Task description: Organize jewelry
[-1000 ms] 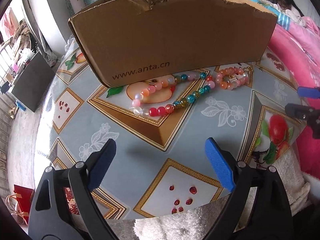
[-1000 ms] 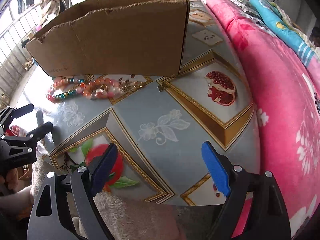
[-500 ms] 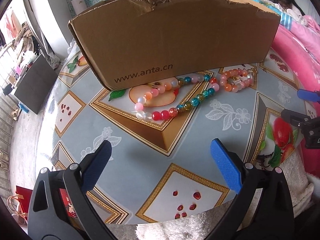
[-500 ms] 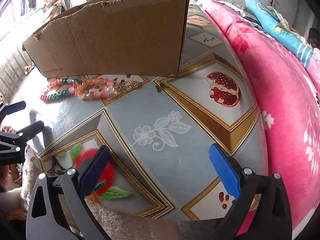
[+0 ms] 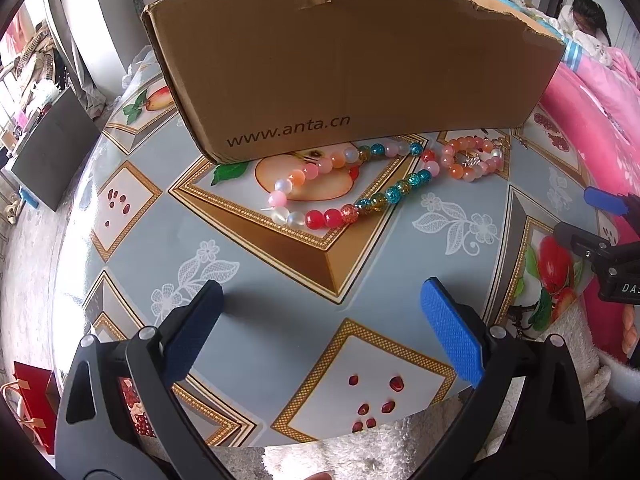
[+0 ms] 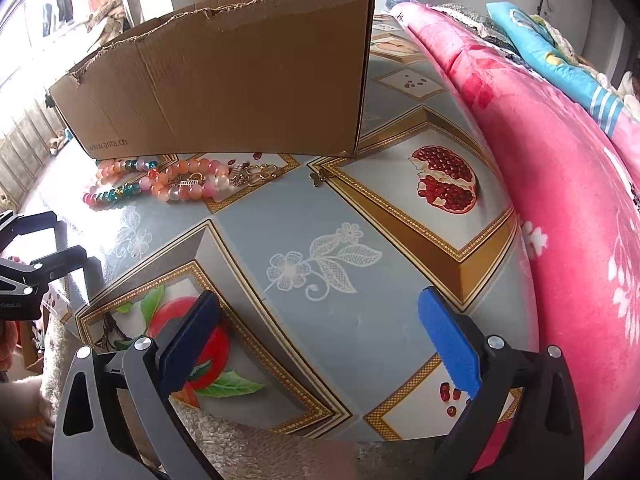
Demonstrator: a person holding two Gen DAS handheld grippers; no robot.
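A multicoloured bead necklace (image 5: 344,188) lies on the patterned table just in front of a brown cardboard box (image 5: 352,64). An orange and pink bead bracelet (image 5: 472,156) lies to its right. In the right wrist view the bracelet (image 6: 188,184), gold chain pieces (image 6: 256,171) and a small charm (image 6: 318,178) lie by the box (image 6: 224,76). My left gripper (image 5: 320,336) is open and empty, well short of the necklace. My right gripper (image 6: 320,344) is open and empty, far from the beads.
The table (image 5: 280,272) has a fruit-print cloth. A pink blanket (image 6: 560,200) runs along its right side. A white fluffy cloth (image 5: 360,452) lies at the near edge. The right gripper shows at the right edge of the left wrist view (image 5: 600,240).
Both grippers have moved forward and lower toward the table; the box and beads look larger. Both grippers stay open. The jewelry has not moved.
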